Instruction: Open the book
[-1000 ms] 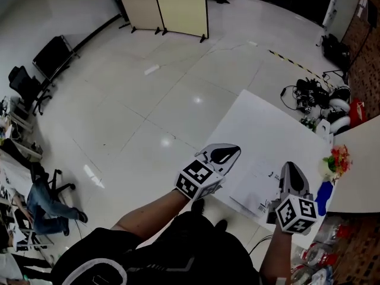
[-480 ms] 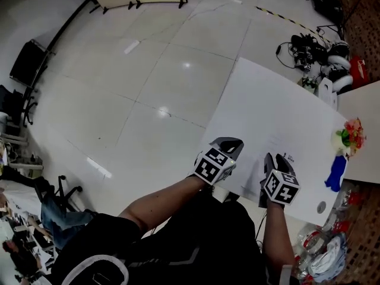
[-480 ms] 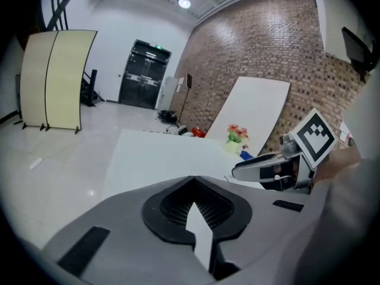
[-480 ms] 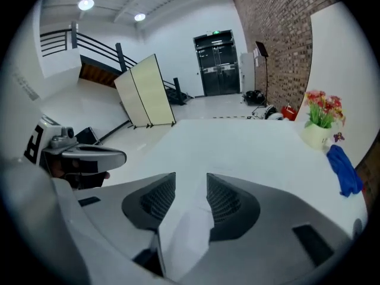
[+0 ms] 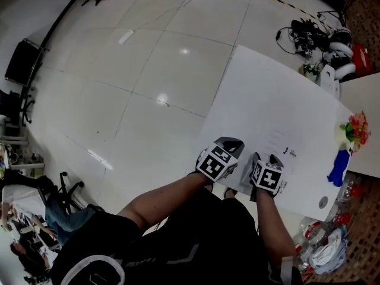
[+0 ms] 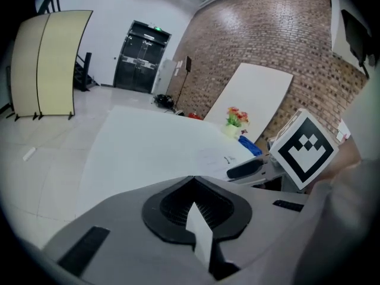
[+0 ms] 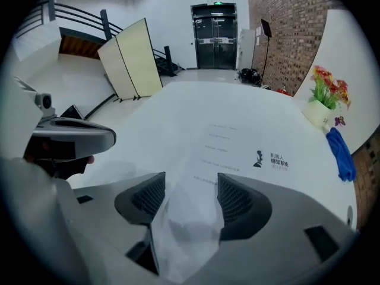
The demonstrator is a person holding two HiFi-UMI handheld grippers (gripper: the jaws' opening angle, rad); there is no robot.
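- The large white rectangular table (image 5: 267, 94) carries the thin white paper book (image 7: 237, 141) at its near edge, directly ahead of both grippers.
- The right gripper (image 7: 190, 198), nearer the book, has its jaws spread around a lifted page.
- The left gripper (image 6: 196, 189) pinches a white page edge (image 6: 200, 233).

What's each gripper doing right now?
Left gripper: shut on a white sheet.
Right gripper: open, with a page between its jaws, not pinched.
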